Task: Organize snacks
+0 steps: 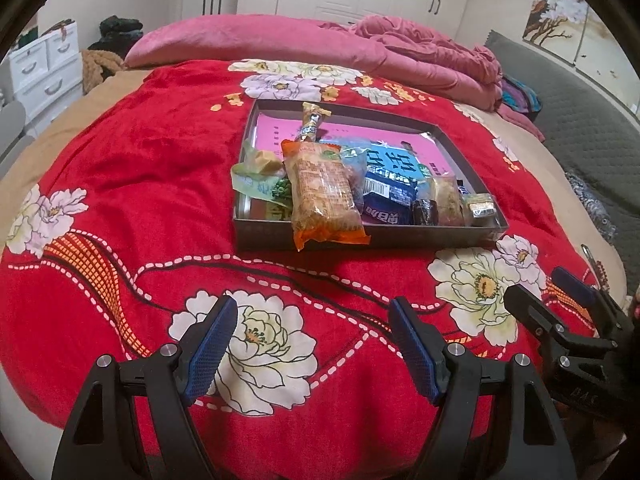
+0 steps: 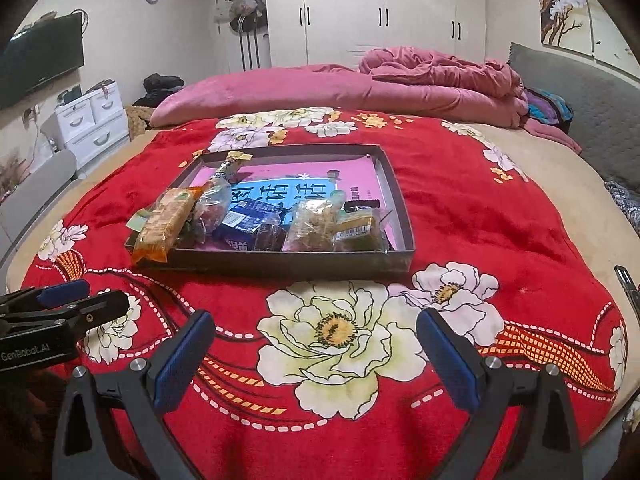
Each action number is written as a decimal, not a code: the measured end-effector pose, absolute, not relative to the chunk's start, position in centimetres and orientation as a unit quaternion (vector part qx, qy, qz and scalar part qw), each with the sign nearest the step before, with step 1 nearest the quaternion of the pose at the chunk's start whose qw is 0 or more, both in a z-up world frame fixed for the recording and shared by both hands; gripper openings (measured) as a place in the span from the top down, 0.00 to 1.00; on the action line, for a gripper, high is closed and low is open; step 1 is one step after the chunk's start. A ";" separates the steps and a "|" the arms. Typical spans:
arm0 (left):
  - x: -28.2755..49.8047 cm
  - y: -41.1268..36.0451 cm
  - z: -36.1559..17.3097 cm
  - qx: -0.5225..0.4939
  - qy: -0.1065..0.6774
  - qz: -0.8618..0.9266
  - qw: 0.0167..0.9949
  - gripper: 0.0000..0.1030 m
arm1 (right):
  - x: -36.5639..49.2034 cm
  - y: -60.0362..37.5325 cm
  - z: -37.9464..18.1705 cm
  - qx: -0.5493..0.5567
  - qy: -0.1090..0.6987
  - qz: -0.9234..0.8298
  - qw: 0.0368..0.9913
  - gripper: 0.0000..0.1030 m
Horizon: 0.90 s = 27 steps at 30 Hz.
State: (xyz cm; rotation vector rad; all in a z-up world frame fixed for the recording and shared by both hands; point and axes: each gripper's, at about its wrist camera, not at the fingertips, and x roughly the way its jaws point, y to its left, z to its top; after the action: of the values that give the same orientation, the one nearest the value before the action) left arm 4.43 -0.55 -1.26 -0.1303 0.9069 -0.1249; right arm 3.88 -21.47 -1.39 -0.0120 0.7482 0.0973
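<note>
The snacks are sitting bunched along the near side of a shallow dark tray (image 1: pixel 472 236) in the middle of the bed. An orange packet (image 1: pixel 324 196) is lying at the left of the bunch, with its near end hanging over the tray's near wall. A long thin stick snack (image 1: pixel 312 122) is pointing toward the far side behind it. To the right a blue packet (image 1: pixel 386 192) is resting beside a clear bag of pale snacks (image 1: pixel 444 196), and a small foil-wrapped piece (image 1: pixel 482 208) is sitting at the near right corner. A pink and blue paper sheet (image 1: pixel 276 128) is showing under them on the tray floor.

The tray is resting on a red flowered blanket (image 1: pixel 160 168), with a pink quilt (image 1: pixel 420 60) piled at the far end of the bed.

The left gripper (image 1: pixel 312 348) is hovering over the blanket near the tray, its fingers standing well apart with nothing between them. The right gripper (image 2: pixel 316 360) is hanging just to its right, likewise spread wide and empty.

Nothing is being held, so the sorting appears to be either about to start or between picks. The orange packet looks the likeliest next pick, since it is overhanging. Taking it calls for reaching forward and closing across its narrow width.
</note>
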 end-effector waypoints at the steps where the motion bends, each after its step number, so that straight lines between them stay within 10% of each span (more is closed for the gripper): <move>1: 4.4 -0.6 -1.3 -0.062 0.438 -0.060 0.895 0.23 | 3.9 -21.5 -1.4 -0.005 0.365 0.047 0.930 0.01; 27: 4.4 -1.2 -0.8 -0.050 0.430 -0.072 0.899 0.23 | 3.9 -21.8 -1.4 0.005 0.362 0.040 0.931 0.01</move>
State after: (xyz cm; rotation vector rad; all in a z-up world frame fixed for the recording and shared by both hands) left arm 4.38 -1.19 -0.85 -0.1045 0.8898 -0.1501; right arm 3.90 -21.84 -1.43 0.0100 0.7418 0.0816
